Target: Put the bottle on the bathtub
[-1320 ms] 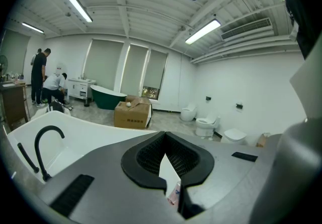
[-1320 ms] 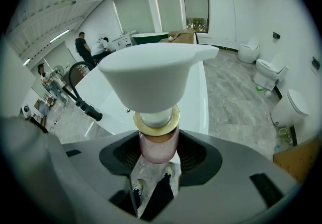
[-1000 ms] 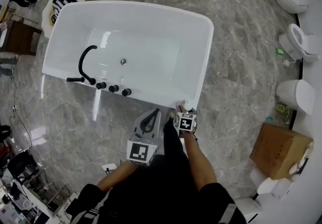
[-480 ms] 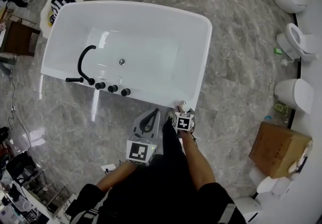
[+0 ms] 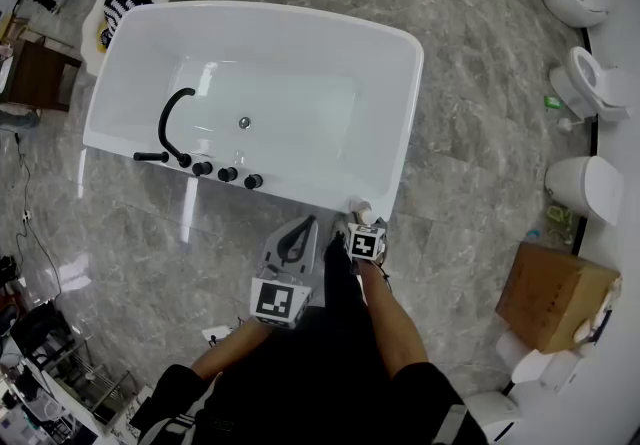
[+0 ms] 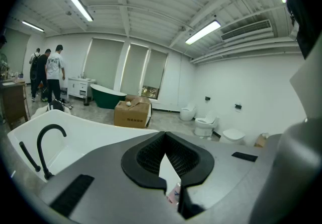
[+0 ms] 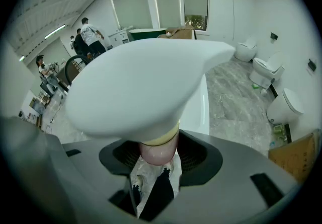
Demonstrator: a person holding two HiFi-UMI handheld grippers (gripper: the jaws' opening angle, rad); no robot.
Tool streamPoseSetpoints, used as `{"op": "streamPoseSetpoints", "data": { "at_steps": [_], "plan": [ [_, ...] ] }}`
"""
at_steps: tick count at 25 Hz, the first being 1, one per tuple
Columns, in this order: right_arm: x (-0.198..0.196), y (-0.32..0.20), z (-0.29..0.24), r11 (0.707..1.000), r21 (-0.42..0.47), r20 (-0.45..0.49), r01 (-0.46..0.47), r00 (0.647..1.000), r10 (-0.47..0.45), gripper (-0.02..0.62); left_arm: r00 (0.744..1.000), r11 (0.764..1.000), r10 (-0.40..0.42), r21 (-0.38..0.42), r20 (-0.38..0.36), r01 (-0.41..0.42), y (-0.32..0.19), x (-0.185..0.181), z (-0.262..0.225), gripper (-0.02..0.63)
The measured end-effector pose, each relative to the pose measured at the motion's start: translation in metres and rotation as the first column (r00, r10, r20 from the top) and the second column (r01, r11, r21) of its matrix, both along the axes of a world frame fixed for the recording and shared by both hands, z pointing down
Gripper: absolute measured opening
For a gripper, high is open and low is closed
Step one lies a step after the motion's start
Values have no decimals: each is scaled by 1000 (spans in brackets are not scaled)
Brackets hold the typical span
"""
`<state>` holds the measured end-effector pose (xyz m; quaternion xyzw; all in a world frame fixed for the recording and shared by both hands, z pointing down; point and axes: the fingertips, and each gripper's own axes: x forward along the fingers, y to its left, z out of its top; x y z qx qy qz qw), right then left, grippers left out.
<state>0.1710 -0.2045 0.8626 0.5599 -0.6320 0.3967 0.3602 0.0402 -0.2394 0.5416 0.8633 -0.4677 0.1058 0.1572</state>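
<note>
The bottle point(image 5: 363, 207), pink under a broad white pump cap, stands upright in the right gripper point(image 5: 362, 221). The fingers point(image 7: 198, 157) of that gripper are closed on the pink body just below the cap. The bottle is right at the near right corner of the white bathtub point(image 5: 408, 93); whether its base touches the rim cannot be told. The left gripper point(image 5: 305, 225) hangs just beside it, its fingers point(image 6: 146, 160) brought together at the tips with nothing between them.

The floor point(image 5: 470, 143) is glossy grey marble tile. A drain point(image 5: 244, 122) sits in the tub's basin. On the near rim stand one arched black faucet point(image 5: 170, 123) and three black knobs point(image 5: 227, 174) in a row. Two cardboard boxes point(image 5: 555, 298) rest on the floor, one beyond the tub's far side and one at the right. Three white toilets point(image 5: 600, 83) line the right wall.
</note>
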Motion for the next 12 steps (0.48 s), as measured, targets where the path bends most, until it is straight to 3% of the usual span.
{"op": "streamPoseSetpoints", "data": {
  "at_steps": [12],
  "plan": [
    [-8, 3, 3, 1000, 12, -27, 6, 1000, -6, 215, 1000, 1000, -23, -1, -8, 23, 11, -17, -4, 15]
  ]
}}
